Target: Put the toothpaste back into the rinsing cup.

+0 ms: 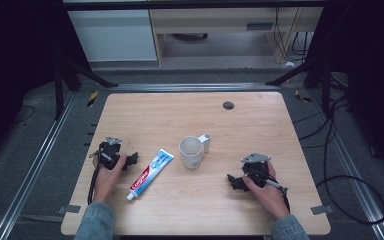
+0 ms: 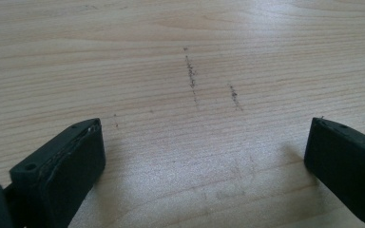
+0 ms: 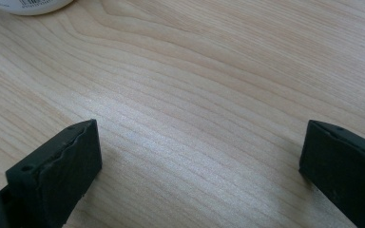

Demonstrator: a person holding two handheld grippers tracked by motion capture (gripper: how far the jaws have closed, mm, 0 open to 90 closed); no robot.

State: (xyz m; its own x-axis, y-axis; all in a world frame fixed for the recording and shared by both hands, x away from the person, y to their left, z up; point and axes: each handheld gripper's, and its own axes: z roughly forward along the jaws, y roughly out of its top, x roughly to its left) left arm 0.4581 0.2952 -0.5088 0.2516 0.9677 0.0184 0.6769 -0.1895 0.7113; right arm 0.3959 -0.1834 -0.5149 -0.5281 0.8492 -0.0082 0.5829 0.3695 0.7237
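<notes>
Black tongs, two pairs, one in each hand, resting on the pale wooden table point(image 1: 260, 115). Left tongs point(image 1: 132, 159) spread wide, nothing between the jaws, only bare wood grain with a few dark scuff marks ahead in the left gripper view point(image 2: 204, 156); pointing toward the toothpaste tube point(image 1: 150, 174), close beside it but apart from it. Right tongs point(image 1: 231, 179) likewise spread wide and empty, in the right gripper view point(image 3: 199, 156) over plain wood, with the white base of the mug point(image 3: 33, 5) at the top left edge, a barcode on it too small to read. One toothpaste tube, lying flat and slanted between the left tongs and the mug, white cap toward the near edge, red band with white lettering that looks like Colgate, blue and white toward the far end. One white mug point(image 1: 192, 152), upright near the table's middle, handle turned to the far right, well apart from the right tongs. Two hands, two denim sleeves at the near edge.
</notes>
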